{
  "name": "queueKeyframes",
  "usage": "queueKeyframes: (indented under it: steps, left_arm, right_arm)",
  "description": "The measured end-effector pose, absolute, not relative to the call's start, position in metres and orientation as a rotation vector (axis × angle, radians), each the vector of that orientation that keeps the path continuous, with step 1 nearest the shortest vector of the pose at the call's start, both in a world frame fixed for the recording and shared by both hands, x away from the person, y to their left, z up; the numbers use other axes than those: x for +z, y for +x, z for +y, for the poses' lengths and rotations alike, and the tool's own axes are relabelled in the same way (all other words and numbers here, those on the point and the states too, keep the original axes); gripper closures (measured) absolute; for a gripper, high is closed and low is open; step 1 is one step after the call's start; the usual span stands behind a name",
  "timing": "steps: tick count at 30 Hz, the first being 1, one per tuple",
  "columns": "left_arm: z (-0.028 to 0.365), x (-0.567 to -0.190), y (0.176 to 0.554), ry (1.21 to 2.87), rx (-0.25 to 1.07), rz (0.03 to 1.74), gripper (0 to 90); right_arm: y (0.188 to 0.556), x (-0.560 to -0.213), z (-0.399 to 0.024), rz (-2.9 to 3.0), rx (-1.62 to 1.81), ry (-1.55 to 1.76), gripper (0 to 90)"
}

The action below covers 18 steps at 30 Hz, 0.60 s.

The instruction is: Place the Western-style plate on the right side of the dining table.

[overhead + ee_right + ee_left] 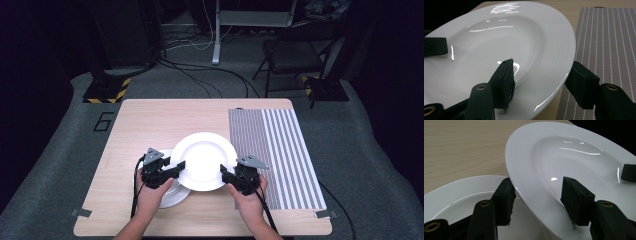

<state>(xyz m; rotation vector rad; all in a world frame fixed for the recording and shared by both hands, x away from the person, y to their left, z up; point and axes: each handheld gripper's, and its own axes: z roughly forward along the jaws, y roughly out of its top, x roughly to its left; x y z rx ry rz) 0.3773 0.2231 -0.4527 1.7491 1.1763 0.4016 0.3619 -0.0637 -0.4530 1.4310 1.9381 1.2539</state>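
Two grippers hold one white plate (204, 161) in the high view, the left gripper (176, 169) and right gripper (226, 174) clamping opposite rims near the table's (150, 120) front edge, above a second plate (172, 196). Through the left gripper view we see jaws astride the rim. Through the right gripper view, likewise, beside the striped mat (609, 37).

High view overhead facing forward-down on the table (150, 120), both gripper views close, facing opposite rims of the shared upper plate (202, 160)
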Motion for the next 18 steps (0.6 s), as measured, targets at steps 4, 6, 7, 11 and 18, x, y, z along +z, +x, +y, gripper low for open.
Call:
queueKeyframes:
  steps: [4, 6, 7, 11, 18]
  left_arm:
    - [0.222, -0.45, 0.379, 1.735, 0.386, 1.18, 45.2]
    - [0.22, -0.449, 0.381, 1.723, 0.387, 1.182, 45.3]
    - [0.22, -0.448, 0.381, 1.729, 0.39, 1.176, 45.4]
    - [0.217, -0.445, 0.384, 1.723, 0.392, 1.171, 45.8]
    - [0.21, -0.443, 0.387, 1.719, 0.393, 1.171, 46.7]
  right_arm:
    - [0.365, -0.446, -0.067, 1.928, 1.262, 1.434, 40.7]
    - [0.366, -0.444, -0.067, 1.926, 1.259, 1.421, 40.7]
    - [0.366, -0.443, -0.067, 1.926, 1.258, 1.419, 40.7]
    - [0.367, -0.441, -0.071, 1.926, 1.264, 1.411, 40.9]
    - [0.369, -0.441, -0.079, 1.92, 1.272, 1.428, 43.4]
